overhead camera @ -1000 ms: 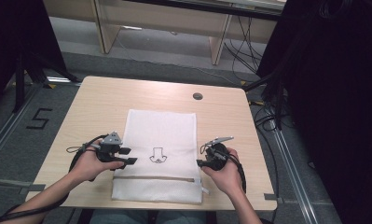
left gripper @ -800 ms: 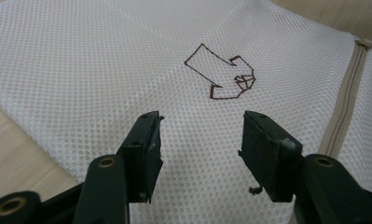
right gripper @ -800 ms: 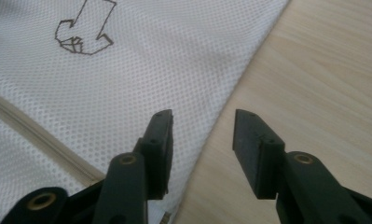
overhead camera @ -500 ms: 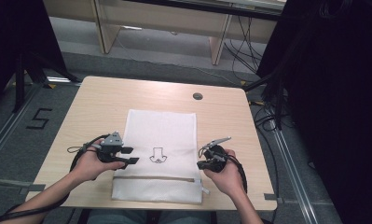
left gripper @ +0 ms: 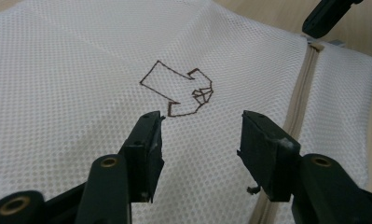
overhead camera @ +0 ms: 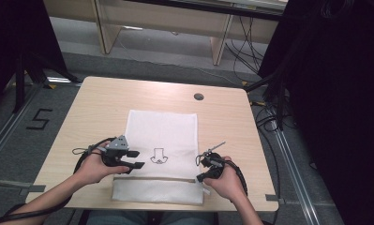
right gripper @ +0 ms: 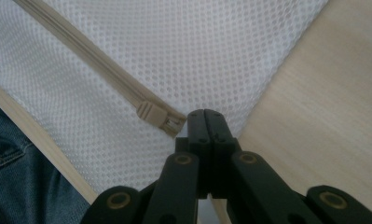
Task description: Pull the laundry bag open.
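Mesh bag (overhead camera: 162, 140): white, flat at centre frame of the high view, zipper (right gripper: 104, 74) along its lower edge. Right gripper (right gripper: 204, 116): jaws fully closed at the zipper pull (right gripper: 159, 119), apparently pinching its tab. Left gripper (left gripper: 200, 140): jaws wide apart, empty, above the mesh; best pressed down to anchor the fabric while the pull is drawn straight along the zipper.

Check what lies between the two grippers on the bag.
In the high view, between the left gripper and right gripper lies bare white mesh bag with its small printed mark.
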`<state>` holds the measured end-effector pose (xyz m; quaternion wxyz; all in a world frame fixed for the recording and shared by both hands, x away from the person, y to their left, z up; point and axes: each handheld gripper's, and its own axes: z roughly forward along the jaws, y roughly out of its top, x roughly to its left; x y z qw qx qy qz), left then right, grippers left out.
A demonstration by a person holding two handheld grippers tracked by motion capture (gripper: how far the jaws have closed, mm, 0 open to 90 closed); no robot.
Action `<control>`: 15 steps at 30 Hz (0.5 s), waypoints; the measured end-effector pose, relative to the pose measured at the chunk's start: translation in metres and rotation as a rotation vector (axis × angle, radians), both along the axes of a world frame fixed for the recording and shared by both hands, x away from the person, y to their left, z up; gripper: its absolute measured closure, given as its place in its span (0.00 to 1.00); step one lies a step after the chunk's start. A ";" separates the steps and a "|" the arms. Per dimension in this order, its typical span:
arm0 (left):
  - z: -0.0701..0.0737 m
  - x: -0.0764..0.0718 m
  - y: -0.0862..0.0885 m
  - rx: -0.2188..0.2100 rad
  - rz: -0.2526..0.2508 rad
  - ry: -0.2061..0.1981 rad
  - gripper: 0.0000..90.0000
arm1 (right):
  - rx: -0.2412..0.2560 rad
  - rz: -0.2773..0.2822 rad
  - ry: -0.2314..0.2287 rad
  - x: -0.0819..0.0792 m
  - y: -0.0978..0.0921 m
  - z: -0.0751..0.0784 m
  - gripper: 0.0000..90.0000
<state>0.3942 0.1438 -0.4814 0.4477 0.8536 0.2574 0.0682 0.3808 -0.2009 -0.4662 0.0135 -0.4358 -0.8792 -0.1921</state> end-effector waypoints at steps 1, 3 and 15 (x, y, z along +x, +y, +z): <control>0.000 -0.001 -0.002 -0.007 -0.002 0.010 0.54 | -0.003 0.008 0.005 0.000 0.000 -0.002 1.00; 0.000 -0.002 -0.004 0.001 -0.018 0.019 0.54 | -0.017 -0.012 0.026 -0.001 0.002 -0.004 1.00; 0.000 -0.007 -0.035 0.027 -0.121 0.014 0.55 | -0.004 -0.020 0.039 0.000 0.003 -0.014 1.00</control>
